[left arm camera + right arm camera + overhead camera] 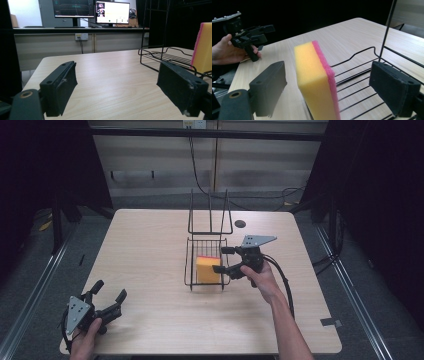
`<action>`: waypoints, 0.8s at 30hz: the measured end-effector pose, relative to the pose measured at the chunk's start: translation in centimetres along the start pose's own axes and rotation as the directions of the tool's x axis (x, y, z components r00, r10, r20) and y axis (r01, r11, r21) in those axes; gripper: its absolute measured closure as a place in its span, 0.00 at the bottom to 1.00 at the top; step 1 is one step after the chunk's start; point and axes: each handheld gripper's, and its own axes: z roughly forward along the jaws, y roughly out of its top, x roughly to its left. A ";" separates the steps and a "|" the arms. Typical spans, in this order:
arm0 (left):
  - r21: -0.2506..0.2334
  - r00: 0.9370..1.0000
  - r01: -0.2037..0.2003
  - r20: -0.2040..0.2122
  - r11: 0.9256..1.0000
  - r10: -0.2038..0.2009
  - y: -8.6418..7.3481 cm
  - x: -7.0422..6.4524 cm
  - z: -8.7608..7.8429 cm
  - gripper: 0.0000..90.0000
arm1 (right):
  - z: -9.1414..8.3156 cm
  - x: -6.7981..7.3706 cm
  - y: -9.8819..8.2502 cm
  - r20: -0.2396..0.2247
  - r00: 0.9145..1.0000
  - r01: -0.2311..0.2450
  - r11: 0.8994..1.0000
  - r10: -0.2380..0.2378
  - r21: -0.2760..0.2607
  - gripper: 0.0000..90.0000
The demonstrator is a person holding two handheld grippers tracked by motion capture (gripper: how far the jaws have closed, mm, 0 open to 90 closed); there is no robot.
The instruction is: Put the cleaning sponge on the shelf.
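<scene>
From above, bare table spreads left of the wire rack; the sponge stands upright inside. The right gripper gapes wide just beside it, arm reaching forward. The left gripper, wide, sits near the table's front-left corner. In the right gripper view, the sponge stands between parted jaws, untouched.

A light wooden table carries a black wire rack near its middle

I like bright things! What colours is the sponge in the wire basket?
The sponge is yellow with a pink layer on one side, clearest in the right gripper view.
</scene>
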 end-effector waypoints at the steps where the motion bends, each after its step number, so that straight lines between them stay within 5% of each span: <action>1: -0.001 1.000 0.003 0.000 1.000 -0.003 0.0 0.0 0.0 0.17 | -0.1 0.0 0.0 0.004 1.000 -0.001 1.000 0.001 -0.004 0.15; 7: 0.000 1.000 0.000 0.000 1.000 0.000 0.0 0.0 0.0 0.17 | -1.1 0.5 0.3 0.045 0.999 0.011 1.000 -0.010 -0.024 0.15; 8: 0.000 1.000 0.000 0.000 1.000 0.000 0.0 0.0 0.0 0.17 | -1.5 0.7 0.2 0.096 0.995 0.019 0.999 -0.016 -0.035 0.15; 21: -0.002 1.000 0.003 0.000 1.000 -0.003 0.0 0.0 0.0 0.17 | -3.8 1.3 -0.2 0.150 0.989 -0.001 0.999 0.007 -0.038 0.16; 24: 0.001 1.000 0.001 0.000 1.000 -0.001 0.0 0.0 0.0 0.17 | -4.5 1.6 -1.0 0.204 0.979 0.002 0.998 0.011 -0.062 0.17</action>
